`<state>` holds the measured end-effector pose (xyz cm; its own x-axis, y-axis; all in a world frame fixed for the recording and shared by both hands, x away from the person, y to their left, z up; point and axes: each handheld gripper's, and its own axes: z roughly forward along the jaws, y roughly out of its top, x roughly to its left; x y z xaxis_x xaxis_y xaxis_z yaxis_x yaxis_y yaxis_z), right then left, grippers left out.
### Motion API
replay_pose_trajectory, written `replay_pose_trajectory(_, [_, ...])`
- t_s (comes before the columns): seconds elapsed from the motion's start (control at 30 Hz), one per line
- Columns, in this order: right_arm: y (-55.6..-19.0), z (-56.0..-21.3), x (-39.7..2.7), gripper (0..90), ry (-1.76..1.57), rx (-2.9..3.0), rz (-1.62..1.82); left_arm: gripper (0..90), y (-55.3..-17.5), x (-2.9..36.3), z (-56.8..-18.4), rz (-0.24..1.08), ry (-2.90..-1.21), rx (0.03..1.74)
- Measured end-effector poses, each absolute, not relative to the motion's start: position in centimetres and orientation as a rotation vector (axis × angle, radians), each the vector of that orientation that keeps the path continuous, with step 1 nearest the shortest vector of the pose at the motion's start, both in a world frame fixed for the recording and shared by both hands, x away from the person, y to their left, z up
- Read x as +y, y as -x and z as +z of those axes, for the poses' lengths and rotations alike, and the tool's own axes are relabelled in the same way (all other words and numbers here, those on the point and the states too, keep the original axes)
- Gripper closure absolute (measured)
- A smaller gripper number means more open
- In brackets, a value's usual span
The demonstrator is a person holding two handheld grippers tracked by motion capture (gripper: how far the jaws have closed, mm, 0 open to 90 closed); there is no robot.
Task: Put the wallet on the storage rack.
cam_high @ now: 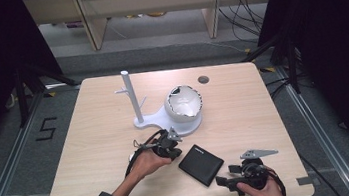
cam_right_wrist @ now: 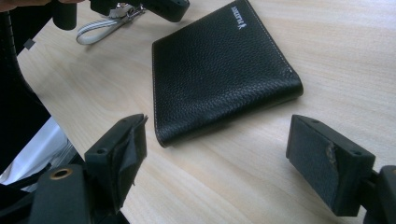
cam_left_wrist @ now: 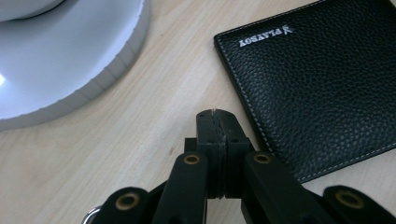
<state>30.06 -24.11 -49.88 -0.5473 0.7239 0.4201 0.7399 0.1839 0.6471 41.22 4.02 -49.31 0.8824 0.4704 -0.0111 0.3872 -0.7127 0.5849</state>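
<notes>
A black leather wallet (cam_high: 201, 164) lies flat on the light wooden table (cam_high: 101, 132), near its front edge. My left gripper (cam_high: 177, 151) sits just left of the wallet, low over the table. In the left gripper view its jaws (cam_left_wrist: 217, 117) are pressed together with nothing between them, and the wallet (cam_left_wrist: 317, 79) lies just to their right. My right gripper (cam_high: 223, 181) rests at the front right, pointing at the wallet's near corner. In the right gripper view it (cam_right_wrist: 224, 156) stands wide open, a little short of the wallet (cam_right_wrist: 219, 70).
A white stand (cam_high: 132, 100) with an upright post and a round base (cam_left_wrist: 70, 60) stands mid-table; a white bowl-like shell (cam_high: 183, 103) with a dark rim sits on that base. A round hole (cam_high: 203, 79) marks the table's far side. A pale strap (cam_right_wrist: 100, 28) hangs from the left gripper.
</notes>
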Motion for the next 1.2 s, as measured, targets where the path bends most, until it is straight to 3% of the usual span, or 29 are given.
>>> replay_pose_trajectory(0.67, [-30.9, -50.2, -23.7, 22.3, 1.523, -2.348, -1.283, 89.0, -40.2, 2.8, -49.5, 0.132, -2.471, 0.591])
replay_pose_trajectory(1.2, [-33.6, -50.9, -23.9, 27.9, 1.581, -2.312, -1.306, 88.7, -38.0, 2.2, -49.3, 0.072, -2.48, 0.514])
